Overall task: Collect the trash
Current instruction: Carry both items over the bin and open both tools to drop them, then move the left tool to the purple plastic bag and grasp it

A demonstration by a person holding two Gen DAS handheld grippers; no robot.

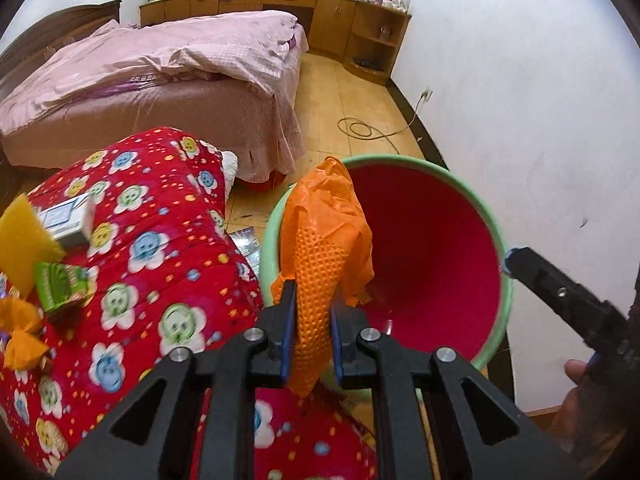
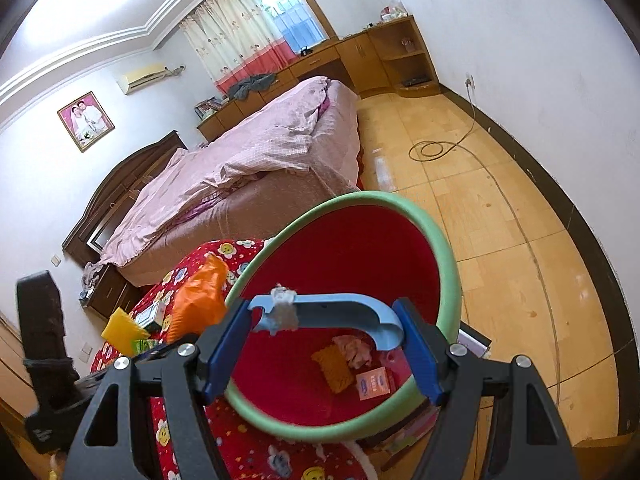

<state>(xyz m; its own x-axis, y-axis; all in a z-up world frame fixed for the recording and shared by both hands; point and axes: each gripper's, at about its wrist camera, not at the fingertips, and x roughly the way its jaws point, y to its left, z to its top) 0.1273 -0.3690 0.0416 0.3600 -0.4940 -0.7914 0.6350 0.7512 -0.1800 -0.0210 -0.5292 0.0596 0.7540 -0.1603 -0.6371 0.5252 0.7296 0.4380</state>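
An orange glove [image 1: 320, 276] is pinched in the left gripper [image 1: 313, 312] at the bin [image 1: 508, 280] rim; the right gripper [image 2: 320, 344] clamps a blue hook [image 2: 344, 312]. Release is best made farther right, over the red interior.

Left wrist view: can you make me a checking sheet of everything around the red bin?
Surface: red flowery quilt, soft and lumpy.
Job's things: red bin with a green rim, tipped toward the camera; orange glove hanging over its rim; scraps already inside.
Clutter: yellow sponge, green carton, white box and orange wrappers on the quilt.
Grippers: left gripper shut on the glove; right gripper clamps a blue curved piece with fluff on it.
Cables: coiled cable on the floor, running to a wall socket.
Surroundings: pink bed, wooden cabinets.
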